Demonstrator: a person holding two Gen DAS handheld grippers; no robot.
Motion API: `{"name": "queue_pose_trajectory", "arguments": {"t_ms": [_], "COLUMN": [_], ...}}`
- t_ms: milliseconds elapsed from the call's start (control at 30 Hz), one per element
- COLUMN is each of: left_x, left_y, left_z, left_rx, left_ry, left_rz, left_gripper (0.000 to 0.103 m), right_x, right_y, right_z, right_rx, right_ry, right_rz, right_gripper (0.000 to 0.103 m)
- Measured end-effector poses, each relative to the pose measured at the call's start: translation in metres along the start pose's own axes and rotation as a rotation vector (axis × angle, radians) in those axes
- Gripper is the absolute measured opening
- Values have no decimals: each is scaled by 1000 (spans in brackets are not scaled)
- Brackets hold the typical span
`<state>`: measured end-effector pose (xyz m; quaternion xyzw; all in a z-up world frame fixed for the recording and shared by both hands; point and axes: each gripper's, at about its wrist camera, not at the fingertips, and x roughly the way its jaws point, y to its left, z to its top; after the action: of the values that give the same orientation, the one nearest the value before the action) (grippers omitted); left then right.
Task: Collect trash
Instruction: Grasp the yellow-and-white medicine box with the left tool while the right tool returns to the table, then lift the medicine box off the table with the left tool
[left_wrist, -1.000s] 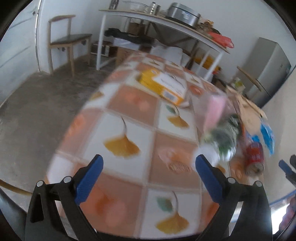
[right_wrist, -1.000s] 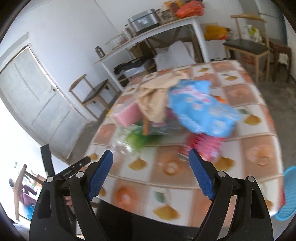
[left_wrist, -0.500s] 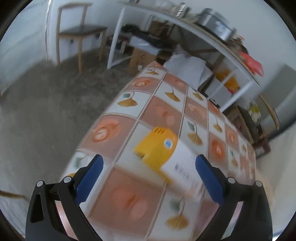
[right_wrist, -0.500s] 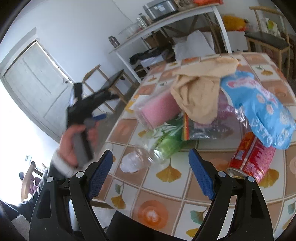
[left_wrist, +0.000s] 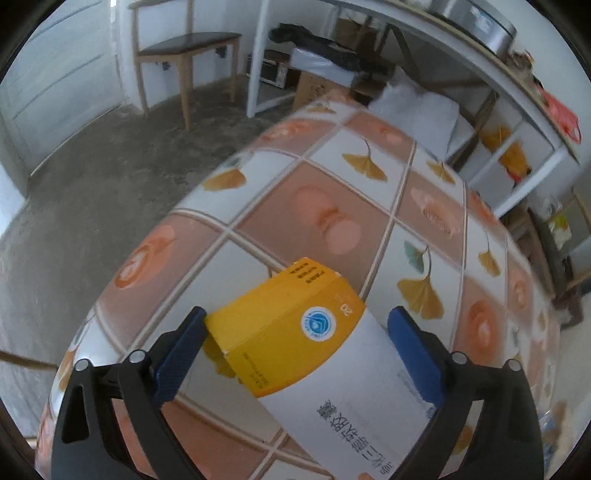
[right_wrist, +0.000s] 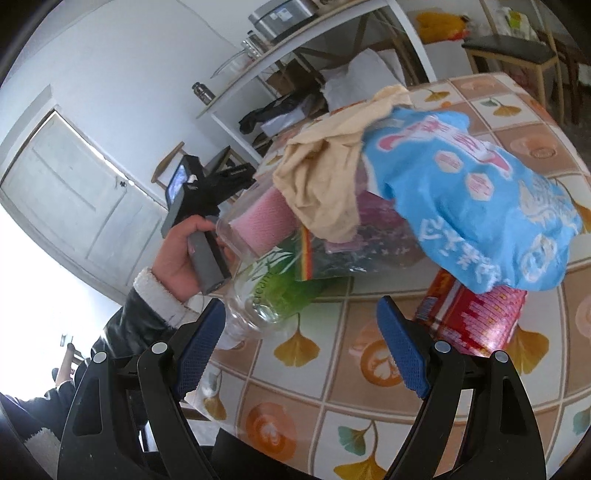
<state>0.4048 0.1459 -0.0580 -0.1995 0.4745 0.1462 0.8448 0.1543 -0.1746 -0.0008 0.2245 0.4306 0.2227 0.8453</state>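
A yellow and white carton (left_wrist: 295, 332) lies on the tiled tablecloth (left_wrist: 332, 206), between the blue pads of my left gripper (left_wrist: 297, 314), which stands open around it. My right gripper (right_wrist: 300, 304) is open over the table edge with nothing between its fingers. Just ahead of it lies a clear plastic bottle (right_wrist: 266, 295) with a green label, close to the left fingertip. A red can (right_wrist: 472, 317) lies to the right. Behind them is a heap: a blue plastic bag (right_wrist: 472, 206), a beige cloth (right_wrist: 325, 184) and a pink item in clear wrapping (right_wrist: 258, 221).
A person's hand (right_wrist: 177, 258) holds the left gripper's handle at the table's left side. Wooden chair (left_wrist: 184, 48), white shelf table (left_wrist: 480, 48) with a metal pot, cardboard boxes and a white cushion stand beyond the table. Concrete floor (left_wrist: 92, 177) lies to the left.
The left gripper swept away from the heap to the carton and now straddles it. The right gripper moved closer and lower toward the bottle and can.
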Motion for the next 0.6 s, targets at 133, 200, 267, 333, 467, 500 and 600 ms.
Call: {"name": "queue_pose_trajectory", "arguments": {"t_ms": [133,200,267,333,467,500,600], "left_x": [0,-1,-5,-9,-22,-26,-38], "left_y": [3,6,9,14,34,39,50], "left_z": [2,3,0,-2,-12,-16,-31], "left_rx": [79,150,248,332,460,493,585], "left_ry": [-2,6,-9,-28,-68,-80,-105], "left_rz": [-22,-51,-76,-105,-141,-147,-166], "left_gripper": [97,97,97,97,97,97,97], "right_x": [-5,-7,-11,-14,-20,-21,-23], "right_y": [-7,-8,-7,-9,-3,-3,-3], "right_z": [0,0,-1,0,-2,-2,-2], "right_rx": [9,17,10,-2,-41,-49,-53], "right_ry": [-9,-8,-12,-18,-35,-38,-46], "right_rz": [-2,-1,1,2,10,7,2], "right_gripper": [80,80,80,80,80,80,80]}}
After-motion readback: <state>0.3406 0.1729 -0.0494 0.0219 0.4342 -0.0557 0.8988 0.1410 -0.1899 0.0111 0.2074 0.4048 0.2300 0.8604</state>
